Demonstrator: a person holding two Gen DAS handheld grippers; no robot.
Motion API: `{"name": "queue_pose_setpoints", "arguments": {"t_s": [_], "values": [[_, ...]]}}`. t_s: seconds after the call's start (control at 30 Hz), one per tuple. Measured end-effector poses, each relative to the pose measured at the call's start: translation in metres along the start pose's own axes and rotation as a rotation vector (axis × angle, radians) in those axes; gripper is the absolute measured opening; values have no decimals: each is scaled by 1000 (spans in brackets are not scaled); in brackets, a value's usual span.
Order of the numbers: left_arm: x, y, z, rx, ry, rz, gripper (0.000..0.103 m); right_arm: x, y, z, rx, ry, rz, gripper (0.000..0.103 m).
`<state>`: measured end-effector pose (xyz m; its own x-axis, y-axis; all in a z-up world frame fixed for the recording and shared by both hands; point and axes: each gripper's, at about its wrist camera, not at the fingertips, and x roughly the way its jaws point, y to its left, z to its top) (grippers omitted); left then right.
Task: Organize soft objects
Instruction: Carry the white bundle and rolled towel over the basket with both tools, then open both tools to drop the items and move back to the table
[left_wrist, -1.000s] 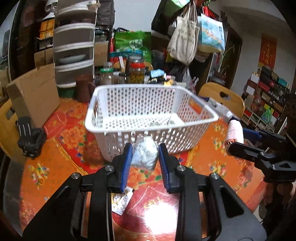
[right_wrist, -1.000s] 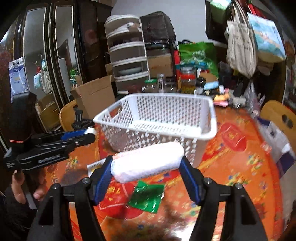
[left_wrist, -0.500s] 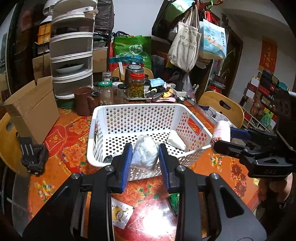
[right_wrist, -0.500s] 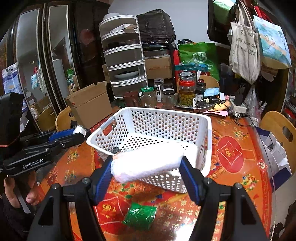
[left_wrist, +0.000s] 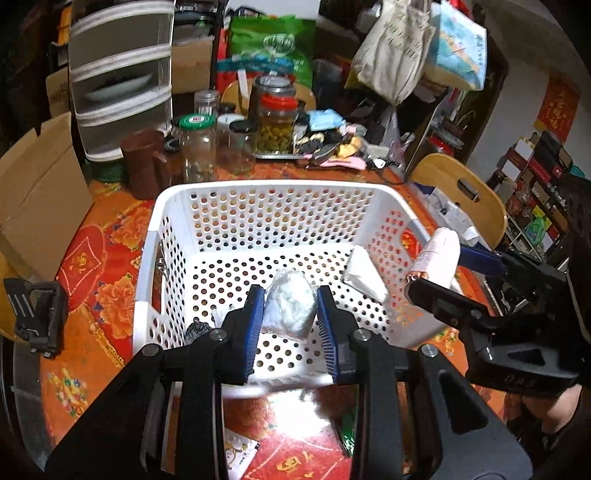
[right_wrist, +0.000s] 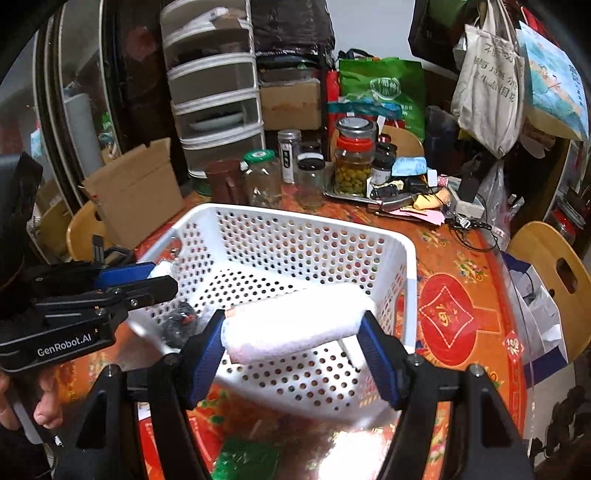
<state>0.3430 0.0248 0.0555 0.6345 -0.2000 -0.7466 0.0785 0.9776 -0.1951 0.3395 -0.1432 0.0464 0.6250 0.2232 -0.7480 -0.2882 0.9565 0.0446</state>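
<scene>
The white perforated basket (left_wrist: 173, 218) stands on the orange patterned tablecloth (left_wrist: 107, 295), directly ahead of both grippers.

Left gripper (left_wrist: 290, 314): positioned above the near half of the basket interior. The jaws stand at a narrow opening, clamped on one crumpled white plastic bundle (left_wrist: 290, 308), which is pressed between both blue pads (left_wrist: 255, 325) and suspended over the basket floor.

Right gripper (right_wrist: 293, 328): positioned over the near rim of the basket on the right side. The jaws stand wide, gripping one rolled white towel (right_wrist: 295, 323) endwise, with a pad at each end of the roll. The roll lies horizontal, above the basket floor.

Contents on the basket floor, counted:
- one flat white folded item (left_wrist: 364, 273) near the right wall;
- one small dark object (left_wrist: 197, 328) in the near left corner; its identity cannot be determined from either view.

Items on the table outside the basket:
- one green packet (right_wrist: 245, 459) in front of the basket, blurred;
- one printed paper packet (left_wrist: 238, 452) below the left gripper;
- one black clip-like part (left_wrist: 37, 314) at the left table edge
</scene>
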Motion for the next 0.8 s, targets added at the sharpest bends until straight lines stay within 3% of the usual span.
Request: {"name": "queue_pose_setpoints", "arguments": {"t_s": [0.43,0.7,0.73,0.77,0.8], "values": [[78,25,11,-60,168,64,27,75,1,4,-20,190,-3,70],[87,31,10,-73,160,63,28,83,-4,2,2,191,-2,73],[86,32,10,-75,158,54,31,82,-6,2,9,183,-2,75],[84,32,11,-80,155,38,44,79,-7,3,16,173,-1,76],[80,33,11,-88,143,29,66,76,-8,4,23,159,-3,80]]}}
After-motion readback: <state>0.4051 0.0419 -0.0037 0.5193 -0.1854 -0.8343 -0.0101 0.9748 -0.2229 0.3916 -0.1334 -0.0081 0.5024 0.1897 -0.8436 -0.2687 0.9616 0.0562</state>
